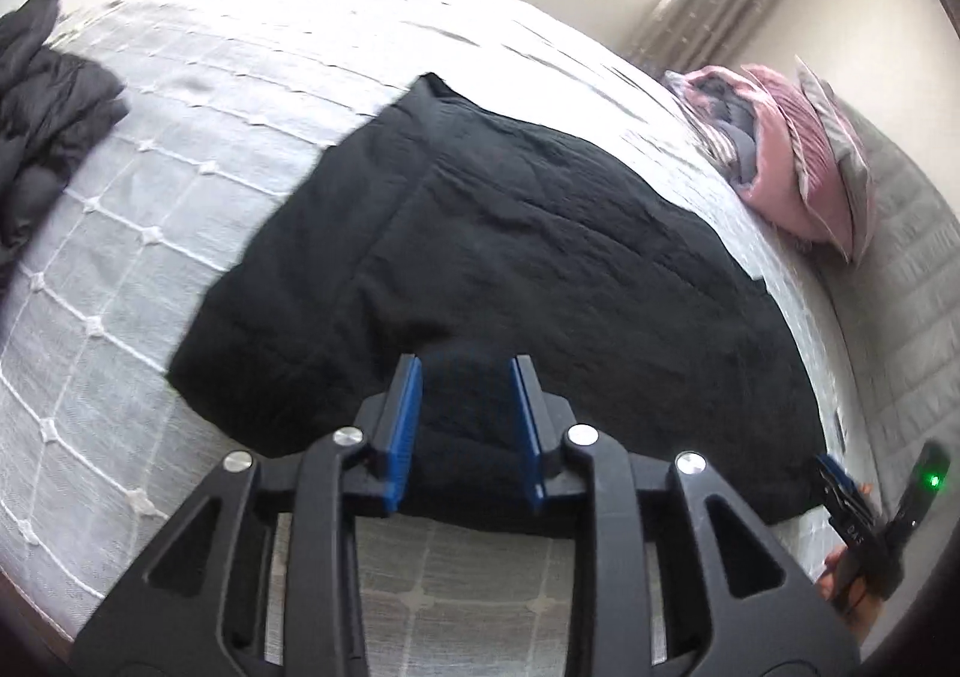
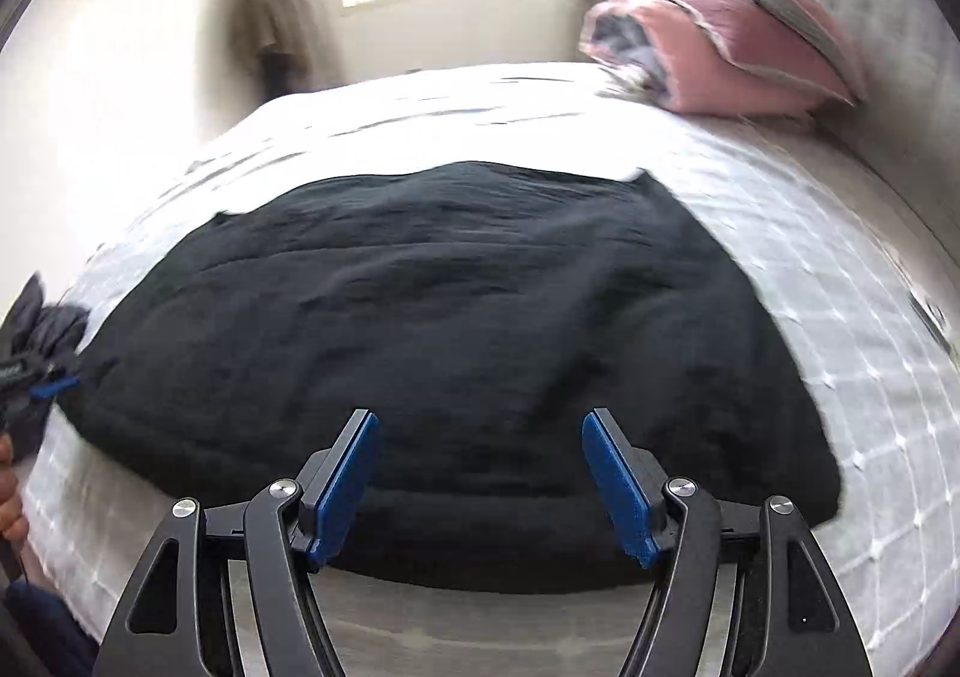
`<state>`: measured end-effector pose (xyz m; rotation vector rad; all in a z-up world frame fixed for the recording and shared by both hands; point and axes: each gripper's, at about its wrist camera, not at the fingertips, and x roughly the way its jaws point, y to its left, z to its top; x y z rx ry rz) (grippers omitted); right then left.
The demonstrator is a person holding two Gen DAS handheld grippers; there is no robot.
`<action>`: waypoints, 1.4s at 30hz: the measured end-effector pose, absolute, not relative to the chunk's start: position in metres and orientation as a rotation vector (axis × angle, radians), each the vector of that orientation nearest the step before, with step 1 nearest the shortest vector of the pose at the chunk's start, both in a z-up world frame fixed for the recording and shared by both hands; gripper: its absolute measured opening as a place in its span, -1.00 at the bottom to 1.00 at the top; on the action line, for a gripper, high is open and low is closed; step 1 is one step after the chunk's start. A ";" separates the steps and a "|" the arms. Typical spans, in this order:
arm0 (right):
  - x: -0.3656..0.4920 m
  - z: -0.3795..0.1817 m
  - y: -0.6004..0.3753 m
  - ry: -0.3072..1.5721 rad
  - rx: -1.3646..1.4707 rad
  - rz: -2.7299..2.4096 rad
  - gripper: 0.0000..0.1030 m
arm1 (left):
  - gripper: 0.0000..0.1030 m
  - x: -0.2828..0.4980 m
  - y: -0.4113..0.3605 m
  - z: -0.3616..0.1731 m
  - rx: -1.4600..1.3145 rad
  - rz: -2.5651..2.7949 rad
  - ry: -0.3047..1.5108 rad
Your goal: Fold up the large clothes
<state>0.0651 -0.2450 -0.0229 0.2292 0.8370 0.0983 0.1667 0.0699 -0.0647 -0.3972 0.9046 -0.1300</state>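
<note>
Left gripper [image 1: 467,371]: black linkage arms, blue pads [image 1: 403,425] — jaws parted by a moderate gap, nothing between them, pointing forward and slightly down. Right gripper [image 2: 480,425]: same build, blue pads [image 2: 618,488] splayed wide, nothing held. Each appears at the edge of the other's view — the right low at the far right, the left low at the far left, with a bare hand [image 2: 9,497] partly visible behind it.

Both wrist views close above one black garment [image 1: 480,257], bed-facing.
</note>
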 end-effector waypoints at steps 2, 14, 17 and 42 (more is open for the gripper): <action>0.067 -0.020 -0.217 0.826 0.181 0.145 0.37 | -0.39 0.172 0.059 -0.074 -0.397 -0.176 0.959; 0.114 -0.059 -0.153 1.006 0.048 0.263 0.26 | -0.39 0.188 0.072 -0.100 -0.569 -0.165 1.069; 0.116 -0.018 -0.161 0.865 0.081 0.282 -0.46 | -0.36 0.189 0.070 -0.098 -0.574 -0.178 1.065; 0.323 -0.018 -0.158 0.974 0.231 0.236 -0.88 | -0.34 0.200 0.087 -0.103 -0.612 -0.164 1.095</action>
